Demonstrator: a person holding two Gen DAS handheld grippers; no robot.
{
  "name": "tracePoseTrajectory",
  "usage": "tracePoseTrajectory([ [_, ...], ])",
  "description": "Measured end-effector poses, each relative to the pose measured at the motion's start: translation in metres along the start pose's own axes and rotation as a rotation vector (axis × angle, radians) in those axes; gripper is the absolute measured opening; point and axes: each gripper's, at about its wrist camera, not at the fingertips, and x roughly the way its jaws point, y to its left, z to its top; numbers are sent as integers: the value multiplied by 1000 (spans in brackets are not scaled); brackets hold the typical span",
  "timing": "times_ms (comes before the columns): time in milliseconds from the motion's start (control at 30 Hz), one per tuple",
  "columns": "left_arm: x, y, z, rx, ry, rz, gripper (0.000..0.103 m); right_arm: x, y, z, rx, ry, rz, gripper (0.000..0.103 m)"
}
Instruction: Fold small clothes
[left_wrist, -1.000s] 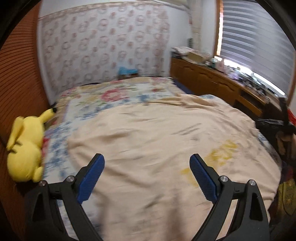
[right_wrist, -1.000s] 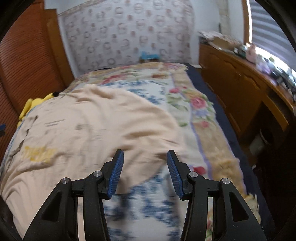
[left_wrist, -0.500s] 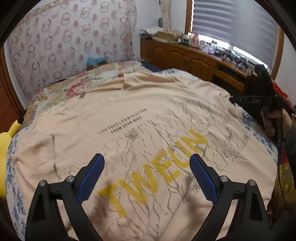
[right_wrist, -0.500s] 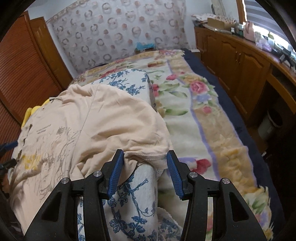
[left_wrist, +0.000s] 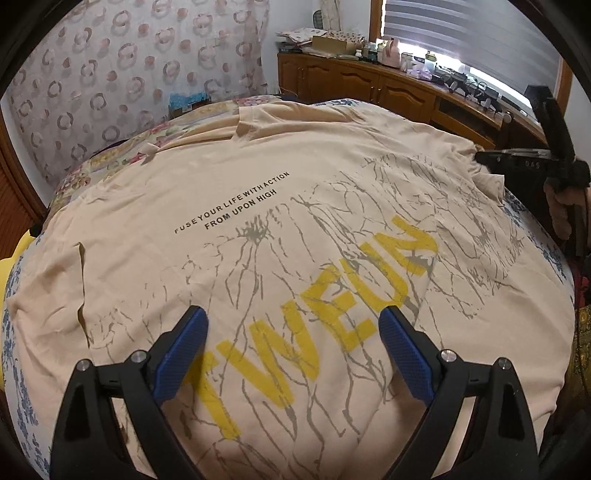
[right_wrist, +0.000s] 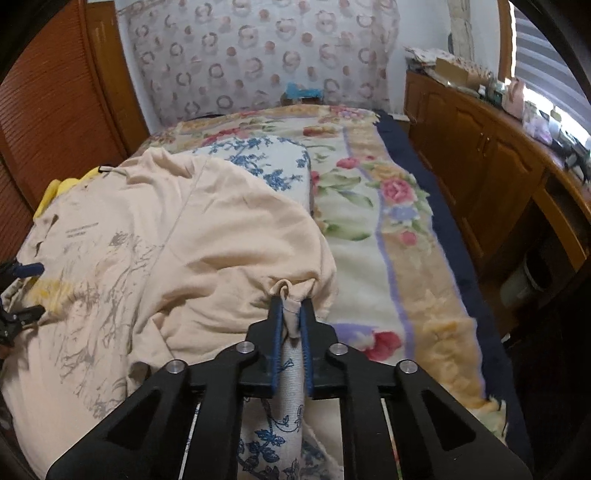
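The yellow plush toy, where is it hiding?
In the right wrist view, the yellow plush toy peeks out at the far left, behind the beige T-shirt, beside the wooden slatted door.

shirt (left_wrist: 258, 221): spread flat on the bed (right_wrist: 369, 229), toward its left edge
pillow (right_wrist: 273, 162): under the shirt's far right part
toy (right_wrist: 55, 188): past the shirt's far left corner
cabinet (right_wrist: 480, 155): along the bed's right edge

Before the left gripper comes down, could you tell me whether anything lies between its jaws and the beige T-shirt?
Nothing visible does. The left gripper hangs open over the printed T-shirt, bare cloth beneath it. The right gripper is shut on the sleeve hem.
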Motion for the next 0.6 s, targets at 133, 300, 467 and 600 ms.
tracePoseTrajectory([
  [133, 1, 0, 0, 2, -1, 6, 96, -14, 2, 8, -15, -54, 0, 4],
  [300, 1, 0, 0, 1, -1, 7, 97, -38, 13, 29, -29, -143, 30, 4],
  [467, 1, 0, 0, 0, -1, 5, 97, -49, 49, 54, -88, -191, 89, 4],
  [600, 2, -1, 1, 0, -1, 6, 97, -47, 87, 65, -132, -204, 173, 4],
])
